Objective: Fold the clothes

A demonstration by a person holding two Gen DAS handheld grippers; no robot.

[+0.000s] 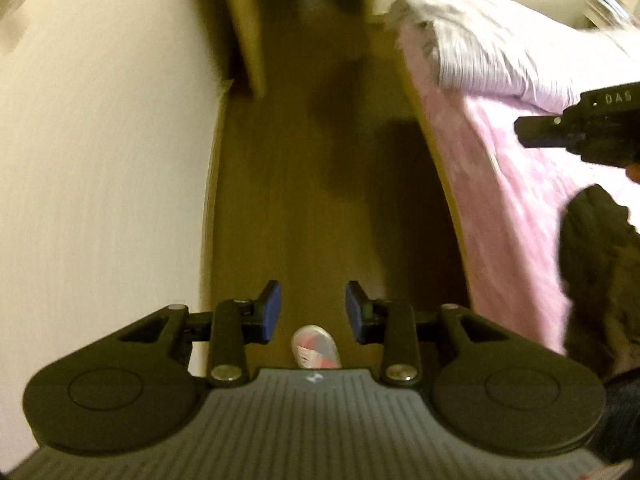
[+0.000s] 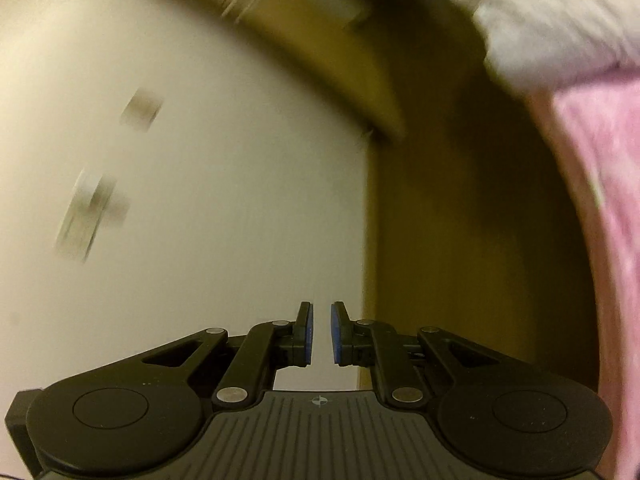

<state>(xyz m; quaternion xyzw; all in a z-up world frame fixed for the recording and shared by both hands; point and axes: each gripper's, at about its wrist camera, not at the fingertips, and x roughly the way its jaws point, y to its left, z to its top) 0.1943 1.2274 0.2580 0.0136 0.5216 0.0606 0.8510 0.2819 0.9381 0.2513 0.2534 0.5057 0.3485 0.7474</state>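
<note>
In the left wrist view my left gripper (image 1: 313, 312) is open over the brown floor, with nothing between its blue pads (image 1: 272, 314). A dark, fuzzy cloth (image 1: 600, 280) shows at the right edge against the pink bed cover (image 1: 516, 216); I cannot tell whether it is a garment or a sleeve. Above it my right gripper (image 1: 528, 132) reaches in from the right, seen side-on over the bed. In the right wrist view that right gripper (image 2: 321, 332) faces a cream wall, its pads a narrow gap apart and holding nothing. Both views are motion-blurred.
A striped white-lilac pillow or bedding (image 1: 480, 48) lies at the bed's far end, also seen as pale bedding (image 2: 552, 20). A narrow wooden floor strip (image 1: 320, 200) runs between the cream wall (image 1: 100, 160) and the bed. A pink-white shoe (image 1: 316, 348) is below the left gripper.
</note>
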